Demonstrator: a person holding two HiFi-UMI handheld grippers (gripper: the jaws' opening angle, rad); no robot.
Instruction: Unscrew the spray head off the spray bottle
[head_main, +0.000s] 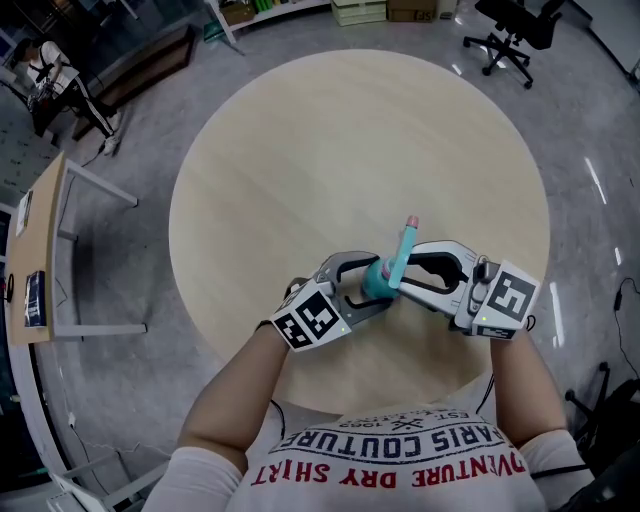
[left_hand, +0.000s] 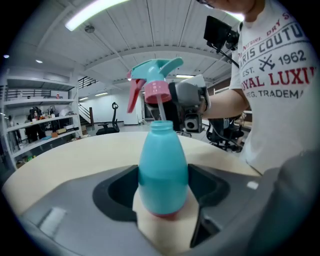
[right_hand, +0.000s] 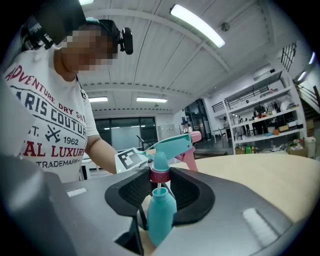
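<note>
Hiding bottle (right_hand: 161, 215) base: right hand-held gripper (right_hand: 160, 176)

1. Big open workspace, a lab-cum-office by the look of it: one pale round table (head_main: 300, 130) stands alone on a wide grey floor (head_main: 150, 140).
2. Beyond the table's far edge there's a black swivel office chair (head_main: 512, 35) on castors, with stacked boxes (head_main: 360, 10) along the wall.
3. Left of the table, a wooden desk (head_main: 45, 235) on white metal legs.
4. Further out from the table, white open shelving (right_hand: 262, 127) loaded with bottles and boxes: storage racks, not home furniture.
5. High over the table, a white panelled ceiling with long strip lights (right_hand: 197, 25); far behind the table, glass-fronted partitions (right_hand: 125, 132).
</note>
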